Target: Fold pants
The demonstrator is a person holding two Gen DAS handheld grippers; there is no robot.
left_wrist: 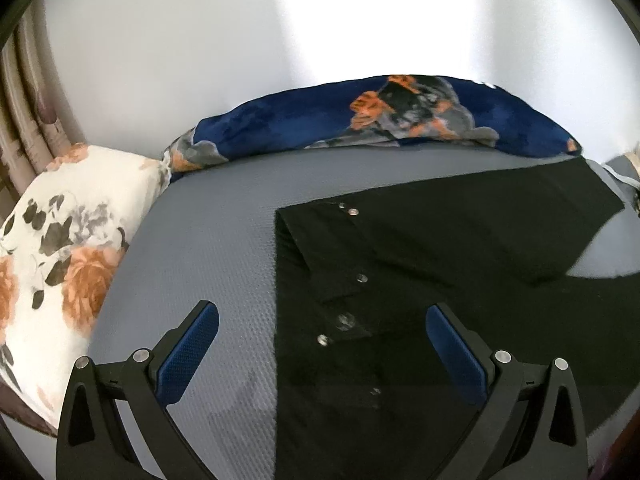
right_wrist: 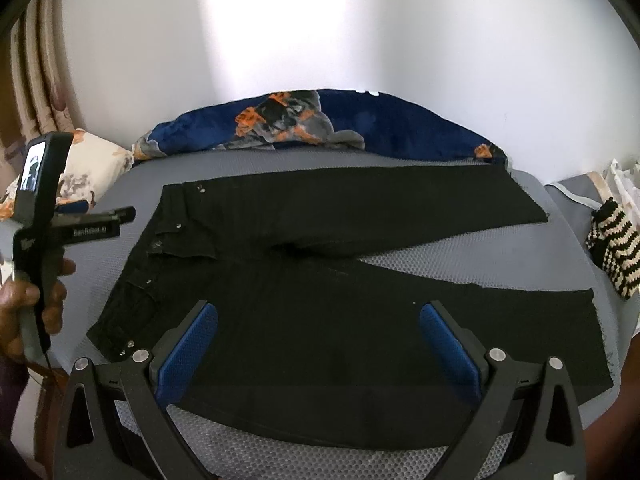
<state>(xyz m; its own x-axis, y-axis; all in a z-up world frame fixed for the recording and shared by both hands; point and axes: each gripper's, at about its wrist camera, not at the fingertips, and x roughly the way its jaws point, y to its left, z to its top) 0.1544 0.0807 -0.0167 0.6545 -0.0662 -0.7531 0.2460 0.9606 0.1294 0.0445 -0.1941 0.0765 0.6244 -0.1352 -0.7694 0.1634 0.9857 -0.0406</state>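
Observation:
Black pants (right_wrist: 320, 300) lie flat on a grey mattress (right_wrist: 400, 264), waist at the left, both legs spread apart toward the right. My right gripper (right_wrist: 318, 340) is open and empty, hovering over the near leg. In the left wrist view the waistband with metal buttons (left_wrist: 362, 278) sits ahead of my left gripper (left_wrist: 322, 344), which is open and empty above the waist edge of the pants (left_wrist: 440, 280). The left gripper's body (right_wrist: 44, 220) shows in the right wrist view, held by a hand at the far left.
A floral pillow (left_wrist: 60, 248) lies at the left. A blue patterned blanket (left_wrist: 360, 120) lies along the wall behind the mattress. A black-and-cream striped knit item (right_wrist: 616, 252) sits at the right edge. Curtains (left_wrist: 24, 120) hang at the far left.

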